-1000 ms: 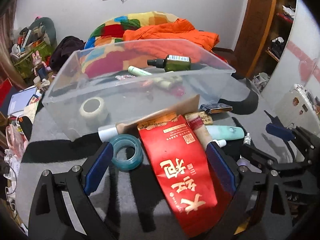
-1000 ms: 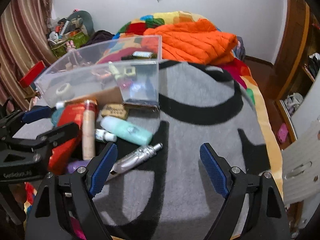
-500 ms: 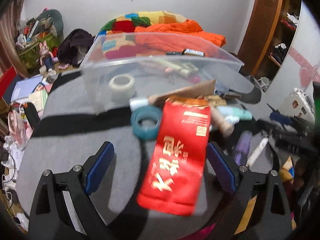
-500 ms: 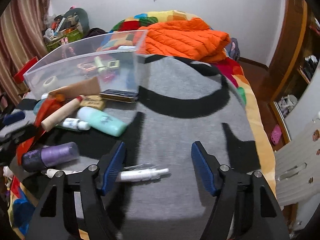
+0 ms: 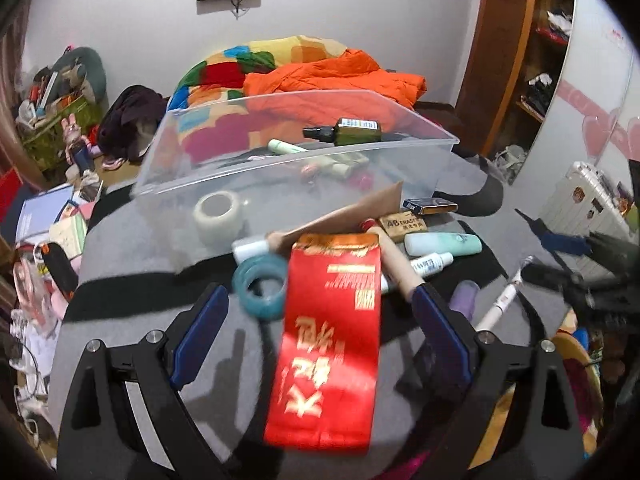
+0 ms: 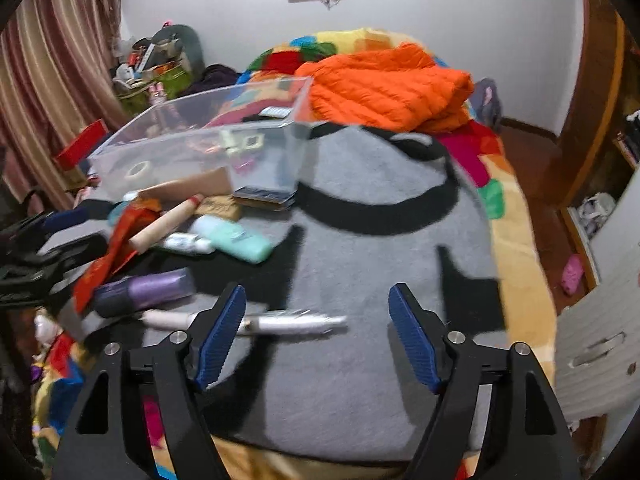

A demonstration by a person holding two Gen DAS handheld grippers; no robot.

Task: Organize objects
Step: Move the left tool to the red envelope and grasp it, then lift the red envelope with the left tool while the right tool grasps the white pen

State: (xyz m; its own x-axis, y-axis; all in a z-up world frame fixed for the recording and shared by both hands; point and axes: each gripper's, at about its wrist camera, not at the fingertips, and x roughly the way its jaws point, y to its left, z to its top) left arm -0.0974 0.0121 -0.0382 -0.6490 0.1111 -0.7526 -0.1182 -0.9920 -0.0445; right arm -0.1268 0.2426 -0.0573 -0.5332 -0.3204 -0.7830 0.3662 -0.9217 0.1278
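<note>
A clear plastic bin (image 5: 168,168) stands on a grey blanket (image 6: 380,240) and holds a green bottle (image 5: 352,130), tubes and a white tape roll (image 5: 218,214). In front of it lie a red packet (image 5: 330,336), a teal tape ring (image 5: 262,286), a wooden roller (image 5: 394,260), a mint bottle (image 5: 442,242), a purple bottle (image 6: 148,290) and a silver pen-like tube (image 6: 288,322). My left gripper (image 5: 320,336) is open over the red packet. My right gripper (image 6: 318,334) is open, its left pad beside the silver tube.
An orange quilt (image 6: 384,84) and patchwork bedding lie behind the bin. An eraser box (image 5: 404,224) and a dark flat case (image 5: 432,205) lie by the bin's right corner. Clutter sits on the floor at left. A wooden door and shelves are at right.
The left gripper has swung and come closer over the red packet. The right gripper has drawn back and left; the silver tube now lies between its fingers. Both stay open.
</note>
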